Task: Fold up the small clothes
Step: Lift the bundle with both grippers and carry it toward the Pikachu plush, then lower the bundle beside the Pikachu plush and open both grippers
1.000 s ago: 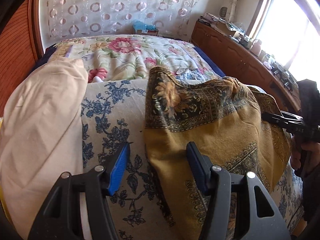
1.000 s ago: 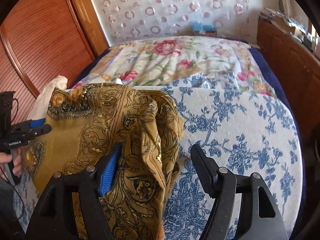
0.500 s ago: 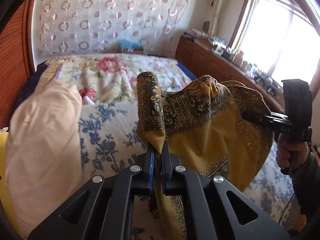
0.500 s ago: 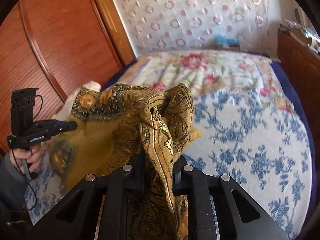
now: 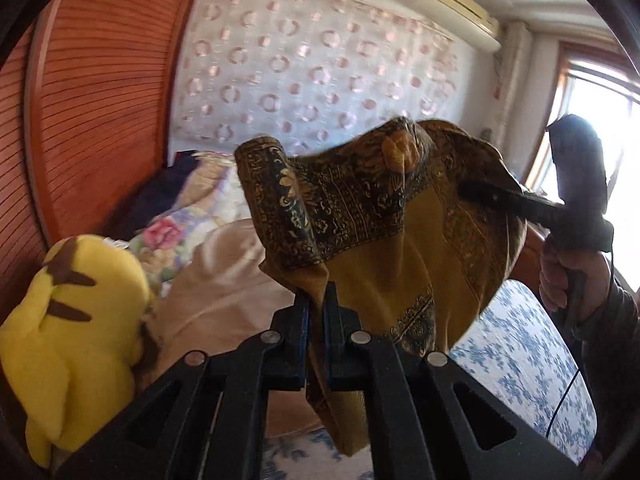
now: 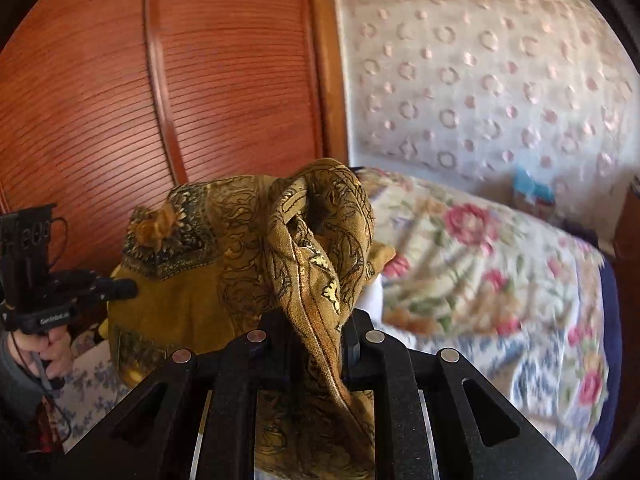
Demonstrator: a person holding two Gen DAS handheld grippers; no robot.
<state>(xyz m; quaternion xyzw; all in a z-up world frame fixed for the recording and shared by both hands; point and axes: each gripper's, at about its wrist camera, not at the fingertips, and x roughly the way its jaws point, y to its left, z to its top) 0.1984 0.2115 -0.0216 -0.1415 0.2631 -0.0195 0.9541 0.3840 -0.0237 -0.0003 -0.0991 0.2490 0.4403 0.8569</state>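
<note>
A mustard-yellow cloth with dark patterned borders (image 5: 384, 248) hangs in the air above the bed, held at two places. My left gripper (image 5: 316, 308) is shut on one bunched edge of it. My right gripper (image 6: 320, 332) is shut on another bunched edge (image 6: 316, 264), and the cloth sags between the two. The right gripper also shows in the left wrist view (image 5: 496, 198), and the left gripper in the right wrist view (image 6: 116, 288). Both are raised well above the blue-flowered bedspread (image 5: 520, 344).
A yellow plush toy (image 5: 76, 328) and a beige pillow (image 5: 224, 288) lie at the left of the bed. A floral quilt (image 6: 480, 264) covers the far end. A red-brown wooden wardrobe (image 6: 160, 92) stands beside the bed; a window (image 5: 600, 128) is on the right.
Both grippers went from open beside the cloth lying on the bed to shut on it, and have lifted it up off the bed.
</note>
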